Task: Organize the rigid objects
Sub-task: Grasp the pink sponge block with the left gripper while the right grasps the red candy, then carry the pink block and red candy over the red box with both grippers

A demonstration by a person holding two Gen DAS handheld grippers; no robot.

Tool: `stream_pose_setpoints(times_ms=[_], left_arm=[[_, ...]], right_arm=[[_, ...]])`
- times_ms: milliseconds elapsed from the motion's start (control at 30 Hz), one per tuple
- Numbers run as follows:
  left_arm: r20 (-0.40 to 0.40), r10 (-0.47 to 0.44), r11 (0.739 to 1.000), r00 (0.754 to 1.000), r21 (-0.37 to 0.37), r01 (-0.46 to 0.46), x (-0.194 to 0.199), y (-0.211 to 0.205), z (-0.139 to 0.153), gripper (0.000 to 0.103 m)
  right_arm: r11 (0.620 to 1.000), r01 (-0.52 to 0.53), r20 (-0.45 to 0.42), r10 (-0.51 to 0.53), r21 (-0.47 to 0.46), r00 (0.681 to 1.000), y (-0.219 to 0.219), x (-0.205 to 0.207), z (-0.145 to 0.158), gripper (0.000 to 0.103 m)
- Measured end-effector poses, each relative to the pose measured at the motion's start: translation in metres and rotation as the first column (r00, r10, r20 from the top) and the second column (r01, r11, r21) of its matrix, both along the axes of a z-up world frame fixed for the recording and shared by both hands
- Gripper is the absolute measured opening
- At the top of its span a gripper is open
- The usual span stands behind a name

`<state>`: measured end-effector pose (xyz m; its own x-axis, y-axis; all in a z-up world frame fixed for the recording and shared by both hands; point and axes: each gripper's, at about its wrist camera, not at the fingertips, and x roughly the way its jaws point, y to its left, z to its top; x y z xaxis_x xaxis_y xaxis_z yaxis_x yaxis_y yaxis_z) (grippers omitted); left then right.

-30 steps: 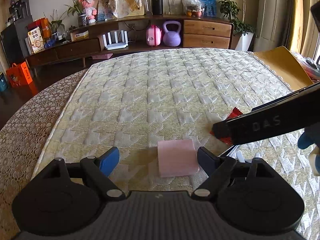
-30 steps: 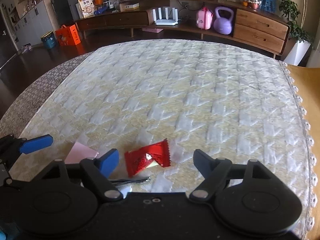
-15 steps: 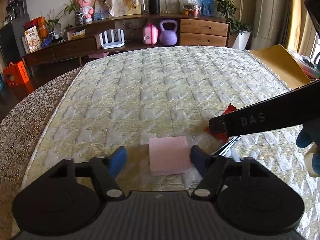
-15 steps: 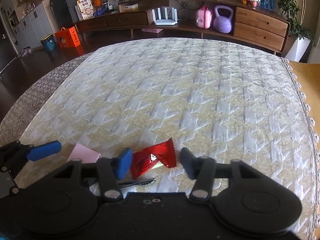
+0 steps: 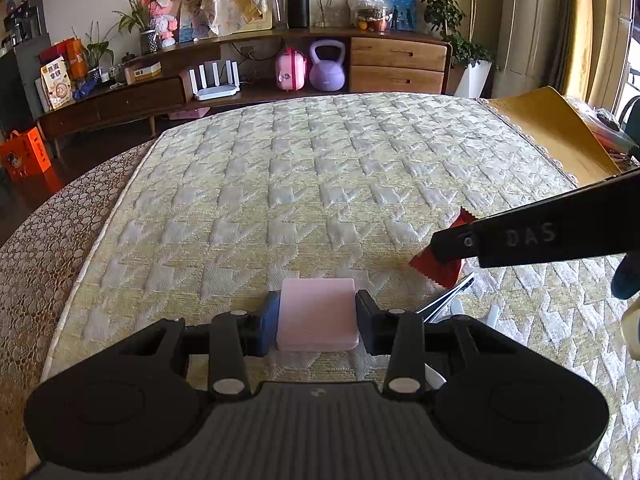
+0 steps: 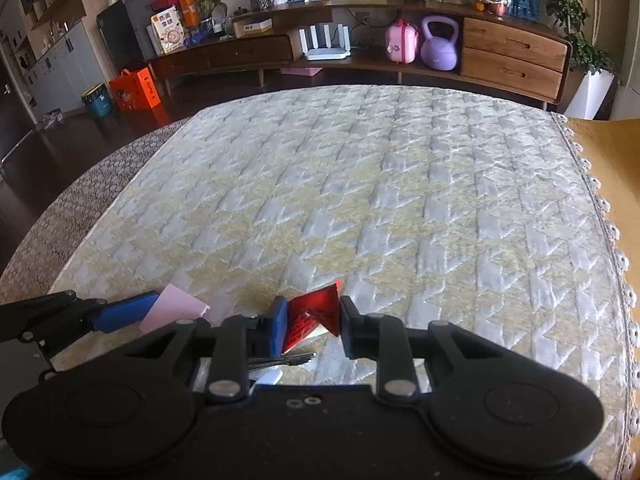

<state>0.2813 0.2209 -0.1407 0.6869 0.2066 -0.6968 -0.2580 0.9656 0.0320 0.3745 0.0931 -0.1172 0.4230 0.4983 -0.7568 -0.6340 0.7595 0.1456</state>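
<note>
1. Left side first: our left gripper [image 5: 316, 316] has narrowed from a wide spread a second ago to a snug bracket on the pink block [image 5: 317, 314], and its jaws are closing at this moment. The blue pad [image 5: 270, 320] sits against the block's left edge and the black pad against its right, so we read it as pressing. The block lies flat on the quilted bedspread [image 5: 320, 184], at 6 o'clock in the left wrist view.

2. Moving right: thin metal tweezers [image 5: 444, 296] lie on the quilt at about 4 o'clock in that view, untouched, just below the red packet [image 5: 438, 270].

3. Right side: our right gripper [image 6: 313, 316] was also wide a second ago and is now narrow, its jaws closing with the packet crumpled between them. Both pads touch it, at 6 o'clock in the right wrist view.

4. What this means: we judge that both pieces have gone from lying loose to being grasped, so the picking step is nearly done and lifting comes next. Where they should go, we cannot tell. The packet looks soft and may slip or deform.
</note>
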Motion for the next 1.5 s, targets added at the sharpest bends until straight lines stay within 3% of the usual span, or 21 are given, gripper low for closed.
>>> stream_pose_setpoints(times_ms=[667, 1200, 1500], left_arm=[[0.026, -0.032, 0.999, 0.999, -0.024, 0.033, -0.021, -0.027, 0.06, 0.04], [0.039, -0.165, 0.986, 0.985, -0.01, 0.166, -0.058, -0.115, 0.101, 0.04], [0.048, -0.226, 0.974, 0.973, -0.017, 0.227, -0.07, -0.164, 0.113, 0.04]], right_arm=[[0.994, 0.063, 0.017, -0.065, 0.091, 0.998, -0.076, -0.026, 0.052, 0.025], [0.982, 0.121, 0.051, -0.13, 0.147, 0.99, -0.18, -0.078, 0.092, 0.025], [0.976, 0.175, 0.067, -0.185, 0.132, 0.981, -0.236, -0.103, 0.098, 0.025]])
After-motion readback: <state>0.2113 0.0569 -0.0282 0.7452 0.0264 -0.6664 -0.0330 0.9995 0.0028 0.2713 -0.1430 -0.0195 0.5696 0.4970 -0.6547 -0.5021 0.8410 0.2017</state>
